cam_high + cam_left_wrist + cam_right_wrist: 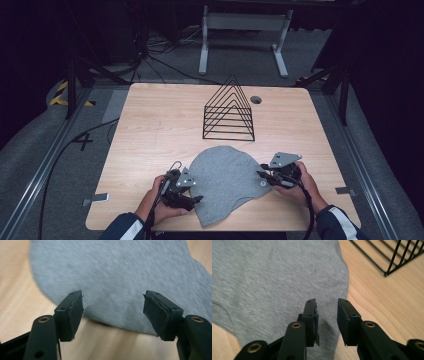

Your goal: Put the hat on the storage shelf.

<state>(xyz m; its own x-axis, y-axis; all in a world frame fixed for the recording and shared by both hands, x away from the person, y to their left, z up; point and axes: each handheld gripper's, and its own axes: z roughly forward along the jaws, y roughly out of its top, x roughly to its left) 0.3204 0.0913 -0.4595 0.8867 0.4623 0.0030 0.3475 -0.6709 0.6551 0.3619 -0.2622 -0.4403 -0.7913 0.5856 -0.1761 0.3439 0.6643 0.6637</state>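
A grey cloth (222, 180) with a rounded outline lies flat on the wooden table (150, 125), near its front edge. My left gripper (197, 199) sits at the cloth's lower left edge. In the left gripper view its jaws (113, 307) stand wide apart and open, with the cloth (120, 272) just beyond the pads and nothing between them. My right gripper (261, 176) is at the cloth's right edge. Its jaws (327, 312) stand open by a narrow gap over the edge of the cloth (274, 277), and the pads are not pressing on it.
A black wire rack (229, 112) of triangular dividers stands behind the cloth at the middle of the table, and its corner (392, 255) shows in the right gripper view. A round cable hole (256, 99) lies beside it. Bare wood spreads to the left.
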